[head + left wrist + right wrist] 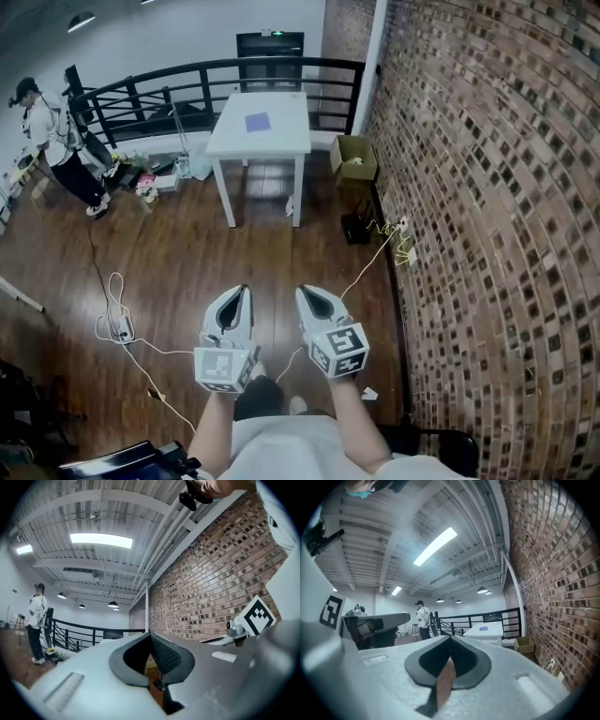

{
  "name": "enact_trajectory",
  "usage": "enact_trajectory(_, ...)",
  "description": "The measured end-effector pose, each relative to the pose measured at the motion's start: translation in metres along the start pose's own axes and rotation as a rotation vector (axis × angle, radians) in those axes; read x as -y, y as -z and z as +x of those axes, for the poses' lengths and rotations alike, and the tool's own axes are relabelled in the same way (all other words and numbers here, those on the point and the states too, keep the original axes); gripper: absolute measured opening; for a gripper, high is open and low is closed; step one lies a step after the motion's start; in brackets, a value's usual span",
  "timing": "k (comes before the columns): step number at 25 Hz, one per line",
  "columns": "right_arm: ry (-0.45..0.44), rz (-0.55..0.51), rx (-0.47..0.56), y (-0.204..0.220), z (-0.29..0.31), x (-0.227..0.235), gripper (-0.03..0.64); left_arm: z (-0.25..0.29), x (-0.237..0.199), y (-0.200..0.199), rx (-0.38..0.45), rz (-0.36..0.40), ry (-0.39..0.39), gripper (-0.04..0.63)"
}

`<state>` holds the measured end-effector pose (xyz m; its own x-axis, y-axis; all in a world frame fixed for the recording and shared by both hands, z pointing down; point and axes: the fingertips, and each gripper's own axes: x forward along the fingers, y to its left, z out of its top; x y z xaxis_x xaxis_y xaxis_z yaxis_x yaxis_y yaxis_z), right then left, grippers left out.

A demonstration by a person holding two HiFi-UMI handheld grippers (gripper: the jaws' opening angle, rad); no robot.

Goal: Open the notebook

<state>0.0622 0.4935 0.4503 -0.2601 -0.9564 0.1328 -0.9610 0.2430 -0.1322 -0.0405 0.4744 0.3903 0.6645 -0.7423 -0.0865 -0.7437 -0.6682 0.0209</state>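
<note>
White counter (281, 145) on dark wood floor (187, 262), purple notebook (258, 122) flat near its centre, cardboard box (353, 157) and white cable (114, 300) on floor.

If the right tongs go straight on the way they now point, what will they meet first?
The way looks free over the wooden floor. The right tongs, shut and empty, seem aimed at the white table far ahead, which has the notebook on it. Depth is unclear, so this is only likely.

White table (258, 131): one. Notebook (257, 122), on the table: one. Cardboard box (353, 157), right of the table: one. Person (54, 141), left of the table: one. Grippers, in front of the table: two, left gripper (244, 292) and right gripper (303, 292).
</note>
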Motion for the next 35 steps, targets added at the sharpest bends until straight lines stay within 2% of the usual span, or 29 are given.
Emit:
enact_trajectory(2,0.009,-0.019,-0.064,0.003,0.032,0.016,-0.014,0.032,-0.018,0.006,-0.002,0.005,-0.007,0.015)
enact_trajectory(4,0.016,-0.050,-0.093,0.001,0.066,0.031,-0.012,0.065,-0.036,0.012,0.006,0.057,-0.001,0.015)
enact_trajectory(7,0.025,-0.070,-0.067,-0.015,0.131,0.057,-0.012,0.125,-0.073,0.016,0.049,0.099,0.012,0.015)
enact_trajectory(12,0.007,-0.141,-0.016,-0.072,0.256,0.077,-0.014,0.218,-0.167,-0.008,0.120,0.040,0.000,0.015)
enact_trajectory(15,-0.007,-0.158,0.045,-0.106,0.321,0.077,-0.012,0.259,-0.217,-0.025,0.145,0.079,-0.017,0.015)
enact_trajectory(17,-0.023,-0.149,0.063,-0.111,0.356,0.075,-0.012,0.281,-0.235,-0.027,0.144,0.139,-0.019,0.017)
enact_trajectory(20,-0.032,-0.114,0.000,-0.090,0.391,0.084,-0.012,0.313,-0.246,0.005,0.089,0.110,-0.001,0.017)
enact_trajectory(23,-0.025,-0.078,-0.056,-0.074,0.429,0.118,-0.012,0.351,-0.271,0.030,0.051,0.042,-0.053,0.017)
enact_trajectory(27,-0.024,-0.020,-0.030,-0.084,0.508,0.181,-0.012,0.417,-0.330,0.050,0.010,0.054,-0.136,0.017)
enact_trajectory(30,-0.065,-0.018,0.009,-0.108,0.564,0.215,-0.012,0.474,-0.371,0.053,0.003,0.045,-0.198,0.017)
enact_trajectory(35,-0.120,-0.002,0.084,-0.160,0.641,0.288,-0.012,0.575,-0.387,0.034,0.028,0.034,-0.199,0.017)
